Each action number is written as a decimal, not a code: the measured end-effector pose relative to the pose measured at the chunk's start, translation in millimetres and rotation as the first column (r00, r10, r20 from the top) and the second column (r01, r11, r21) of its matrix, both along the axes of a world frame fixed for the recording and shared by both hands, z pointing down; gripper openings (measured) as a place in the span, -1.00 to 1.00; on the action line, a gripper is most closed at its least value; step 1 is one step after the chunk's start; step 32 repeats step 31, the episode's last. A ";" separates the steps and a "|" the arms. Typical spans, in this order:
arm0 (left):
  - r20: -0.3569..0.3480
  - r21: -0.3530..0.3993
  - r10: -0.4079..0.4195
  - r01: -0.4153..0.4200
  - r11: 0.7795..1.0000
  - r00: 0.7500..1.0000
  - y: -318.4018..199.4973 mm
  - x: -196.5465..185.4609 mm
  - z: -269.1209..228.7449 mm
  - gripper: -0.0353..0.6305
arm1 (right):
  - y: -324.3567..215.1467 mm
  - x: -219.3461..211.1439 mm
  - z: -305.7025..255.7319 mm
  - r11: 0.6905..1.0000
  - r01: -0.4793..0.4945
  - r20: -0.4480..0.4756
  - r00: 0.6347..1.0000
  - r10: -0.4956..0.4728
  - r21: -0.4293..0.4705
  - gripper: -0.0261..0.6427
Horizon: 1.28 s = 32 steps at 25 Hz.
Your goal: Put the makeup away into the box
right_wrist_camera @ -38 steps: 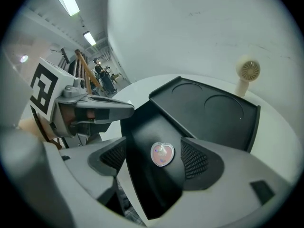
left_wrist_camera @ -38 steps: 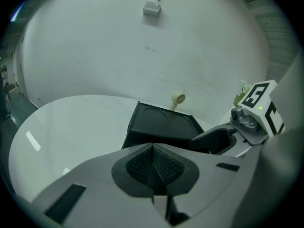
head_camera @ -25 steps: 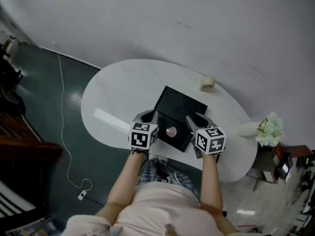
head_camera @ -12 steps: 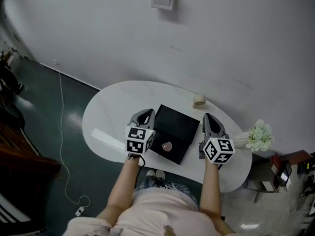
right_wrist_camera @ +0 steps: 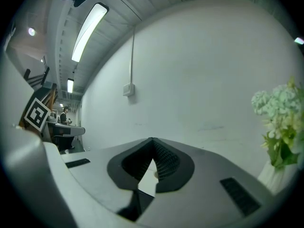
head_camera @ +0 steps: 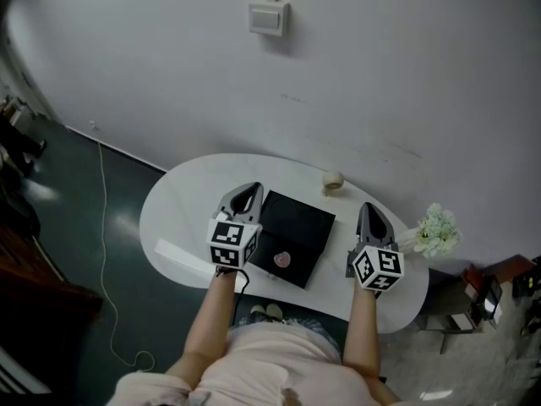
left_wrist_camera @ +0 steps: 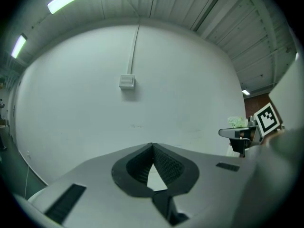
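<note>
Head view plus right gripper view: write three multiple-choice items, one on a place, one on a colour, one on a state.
1. Where does the beige tape roll lie? A) on the white oval table, beyond the flat black box; B) inside the box; C) on the floor.
2. What colour is the small round item at the box's near edge? A) green; B) pink; C) blue.
3. How is the right claw? A) wide open; B) shut on a flower; C) shut, empty.
Key: 1 A, tabletop surrounds it; 2 B, pink against black; 3 C, tips meet, nothing between.

Dim head view; ceiling tubes (right_wrist_camera: 89, 30) glare; gripper views fisheye-warped, dark-cornered.
</note>
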State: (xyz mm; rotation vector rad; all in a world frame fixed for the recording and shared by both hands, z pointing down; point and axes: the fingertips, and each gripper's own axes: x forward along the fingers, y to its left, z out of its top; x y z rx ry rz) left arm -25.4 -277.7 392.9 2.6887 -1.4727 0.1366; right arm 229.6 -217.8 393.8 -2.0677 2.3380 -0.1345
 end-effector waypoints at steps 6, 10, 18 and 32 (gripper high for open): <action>0.000 -0.002 0.019 -0.019 1.000 1.000 2.6 5.9 2.0 -0.82 | 7.7 9.4 3.6 1.000 -0.022 -0.047 0.999 0.021 -0.007 -0.88; -0.004 -0.012 0.012 -0.012 1.000 1.000 1.2 2.9 4.9 -0.82 | 8.2 10.6 6.9 0.999 -0.026 -0.067 0.997 0.024 -0.022 -0.88; -0.007 -0.032 -0.006 0.005 0.999 1.000 3.4 -1.7 11.2 -0.82 | 11.2 7.2 10.4 0.999 -0.022 -0.066 0.998 0.020 -0.027 -0.88; -0.021 -0.067 0.010 -0.011 0.998 1.000 3.4 -4.3 28.7 -0.82 | 11.0 3.2 18.4 0.998 -0.036 -0.059 0.998 0.034 -0.044 -0.88</action>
